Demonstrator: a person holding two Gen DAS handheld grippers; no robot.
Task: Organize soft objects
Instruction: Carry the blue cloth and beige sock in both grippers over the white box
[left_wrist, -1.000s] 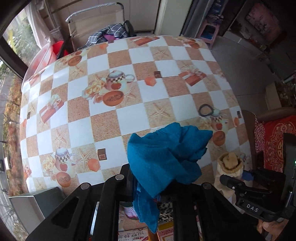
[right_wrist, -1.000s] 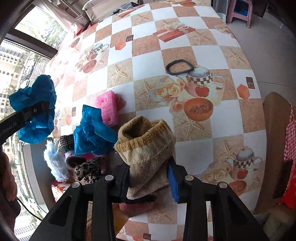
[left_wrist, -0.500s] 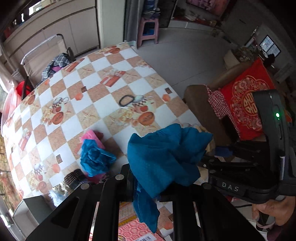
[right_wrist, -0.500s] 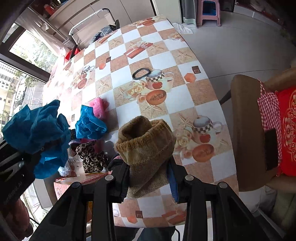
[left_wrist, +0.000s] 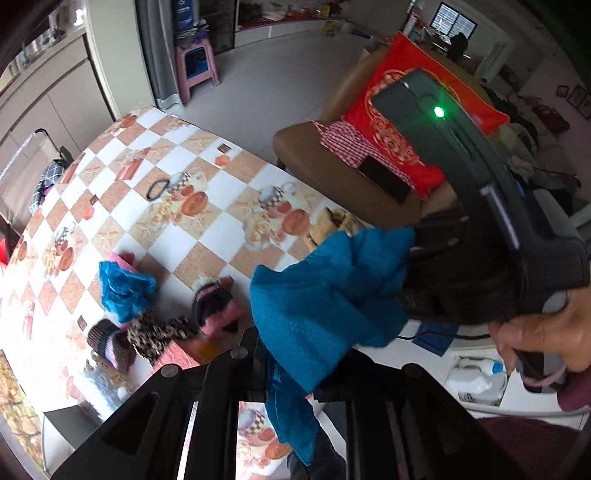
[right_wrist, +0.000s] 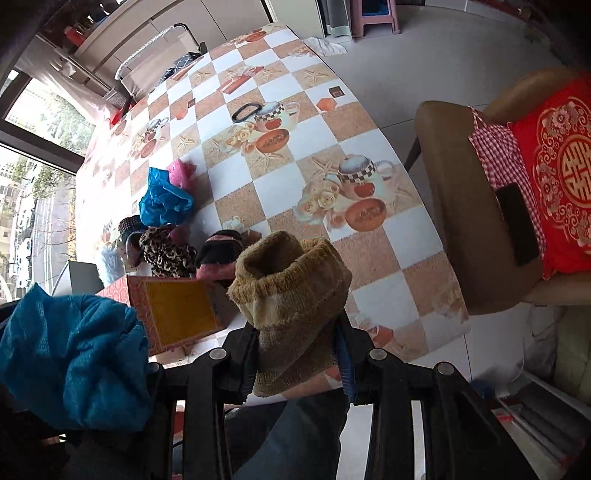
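My left gripper (left_wrist: 291, 354) is shut on a teal blue cloth (left_wrist: 325, 295) and holds it in the air off the near edge of the table. The cloth also shows in the right wrist view (right_wrist: 74, 362). My right gripper (right_wrist: 295, 343) is shut on a tan knitted sock (right_wrist: 291, 295), held above the table's near edge. On the checkered table (right_wrist: 280, 184) lie a second blue cloth (right_wrist: 164, 201), a pink item (right_wrist: 179, 171), a leopard-print item (right_wrist: 166, 251) and a black and pink sock (right_wrist: 219, 251).
A red and gold box (right_wrist: 173, 314) sits at the table's near edge. A black hair tie (right_wrist: 245, 110) lies further back. A brown chair (right_wrist: 480, 221) with a red cushion (right_wrist: 554, 166) and a phone (right_wrist: 517, 221) stands right of the table.
Both grippers have pulled back and up from the table with their items still held. The left view has swung right towards the chair and the right gripper.
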